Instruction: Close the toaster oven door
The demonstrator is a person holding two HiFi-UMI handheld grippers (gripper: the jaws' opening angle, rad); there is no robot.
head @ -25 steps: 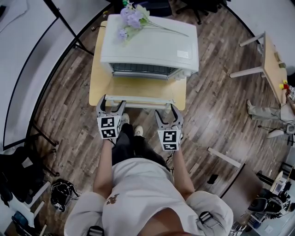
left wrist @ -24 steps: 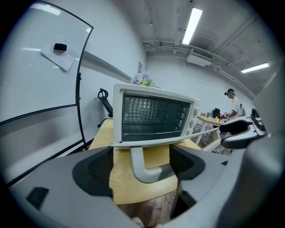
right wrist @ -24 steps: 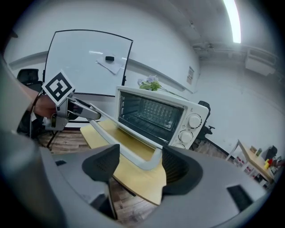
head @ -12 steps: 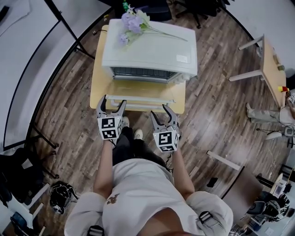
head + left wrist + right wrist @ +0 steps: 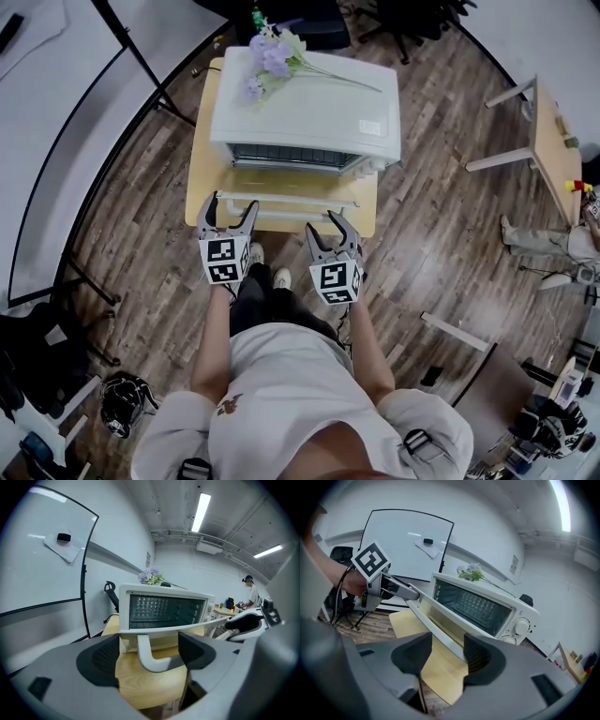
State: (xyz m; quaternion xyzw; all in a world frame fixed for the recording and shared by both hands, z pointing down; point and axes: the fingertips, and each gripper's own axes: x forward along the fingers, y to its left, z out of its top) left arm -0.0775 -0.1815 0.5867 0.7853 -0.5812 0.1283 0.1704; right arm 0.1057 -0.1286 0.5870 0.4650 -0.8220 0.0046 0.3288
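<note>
Toaster oven [image 5: 305,108] sits on the small table [image 5: 202,178] with its door [image 5: 281,199] dropped open toward the person. The head view shows the flowers [image 5: 267,52] on top but not the grips. Left gripper view: left tongs [image 5: 150,652] are spread wide and released, with the handle [image 5: 146,657] and its curved end between the pads. Right gripper view: right tongs [image 5: 447,648] are closing tight onto the handle's bar, which runs between them. Control knobs [image 5: 520,626] sit beyond.
</note>
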